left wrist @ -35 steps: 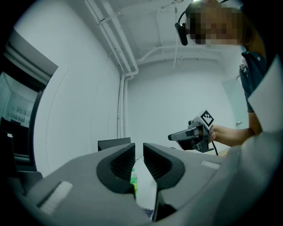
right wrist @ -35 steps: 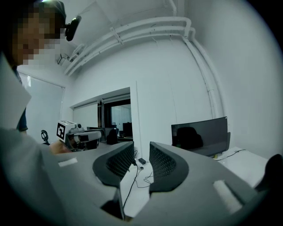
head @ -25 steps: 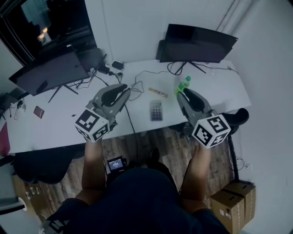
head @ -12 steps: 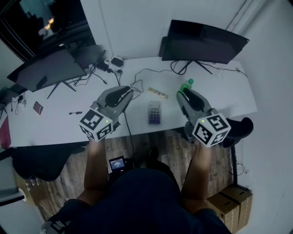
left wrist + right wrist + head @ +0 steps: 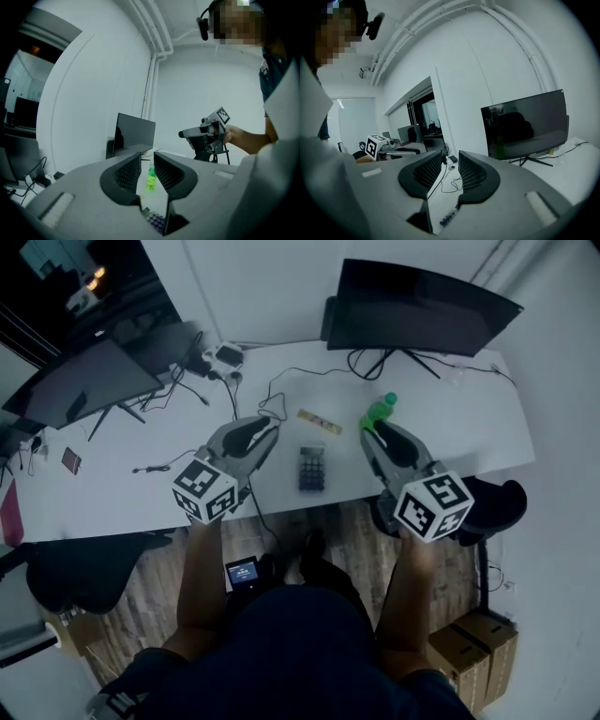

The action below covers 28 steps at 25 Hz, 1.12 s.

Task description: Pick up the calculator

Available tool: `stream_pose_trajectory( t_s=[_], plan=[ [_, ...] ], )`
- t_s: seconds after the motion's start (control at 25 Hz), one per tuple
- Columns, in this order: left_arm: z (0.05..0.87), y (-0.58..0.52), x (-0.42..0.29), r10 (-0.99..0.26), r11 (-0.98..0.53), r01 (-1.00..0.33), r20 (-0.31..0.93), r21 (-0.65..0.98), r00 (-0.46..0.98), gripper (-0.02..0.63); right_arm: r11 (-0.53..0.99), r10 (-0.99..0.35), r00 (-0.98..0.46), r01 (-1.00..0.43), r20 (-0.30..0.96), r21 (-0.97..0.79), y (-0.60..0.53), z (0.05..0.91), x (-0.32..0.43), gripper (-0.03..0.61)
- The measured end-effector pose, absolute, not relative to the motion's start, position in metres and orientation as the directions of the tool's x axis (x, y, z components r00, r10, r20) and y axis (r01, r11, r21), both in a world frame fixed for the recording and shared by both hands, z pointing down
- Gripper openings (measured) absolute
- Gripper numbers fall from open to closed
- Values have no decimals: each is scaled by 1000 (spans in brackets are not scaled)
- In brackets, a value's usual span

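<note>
Flanking: both grippers hover over the desk (image 5: 450, 427), one on each side of the calculator (image 5: 312, 469).
Left gripper (image 5: 266, 429): left of the calculator, tips aimed past its far end; jaws opening, with a slim gap and nothing between them.
Calculator: lies flat near the desk's front edge. Its long axis runs away from the person, and its keys show just under each gripper's jaws.
Right gripper (image 5: 371, 434): right of the calculator; jaws a little apart and empty.
Nearer hand: the two look almost equally close, the left perhaps slightly closer.
Move needed: either hand must swing inward and dip, jaws across the short width.
Room: bare desk on both long sides of the calculator. A cable (image 5: 277, 401) lies to its left, a strip (image 5: 319, 422) beyond it, a bottle (image 5: 379, 410) beyond it to the right, and the desk edge is close behind.
</note>
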<state>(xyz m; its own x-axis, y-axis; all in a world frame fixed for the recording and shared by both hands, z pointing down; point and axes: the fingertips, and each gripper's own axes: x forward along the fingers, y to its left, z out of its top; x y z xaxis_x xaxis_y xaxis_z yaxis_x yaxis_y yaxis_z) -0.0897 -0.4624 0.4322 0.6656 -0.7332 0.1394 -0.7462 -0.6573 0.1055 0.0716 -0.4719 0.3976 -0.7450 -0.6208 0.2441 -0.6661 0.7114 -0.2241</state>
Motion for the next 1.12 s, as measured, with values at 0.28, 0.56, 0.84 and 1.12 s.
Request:
stream_pose_trajectory(
  t_s=[0.28, 0.56, 0.84, 1.12],
  plan=[
    [482, -479, -77, -712, -647, -741, 204, 180, 672, 116, 695, -615, -738, -673, 277, -251, -479, 423, 82, 95],
    [535, -491, -69, -688, -619, -742, 278, 257, 670, 158, 684, -605, -735, -676, 304, -273, -483, 444, 89, 95],
    [587, -501, -65, -661, -582, -750, 353, 316, 662, 196, 671, -597, -730, -682, 333, -291, -487, 463, 97, 95],
    [645, -509, -61, -624, -531, -757, 429, 380, 653, 222, 658, -587, -725, -686, 359, -310, -491, 481, 103, 95]
  ],
)
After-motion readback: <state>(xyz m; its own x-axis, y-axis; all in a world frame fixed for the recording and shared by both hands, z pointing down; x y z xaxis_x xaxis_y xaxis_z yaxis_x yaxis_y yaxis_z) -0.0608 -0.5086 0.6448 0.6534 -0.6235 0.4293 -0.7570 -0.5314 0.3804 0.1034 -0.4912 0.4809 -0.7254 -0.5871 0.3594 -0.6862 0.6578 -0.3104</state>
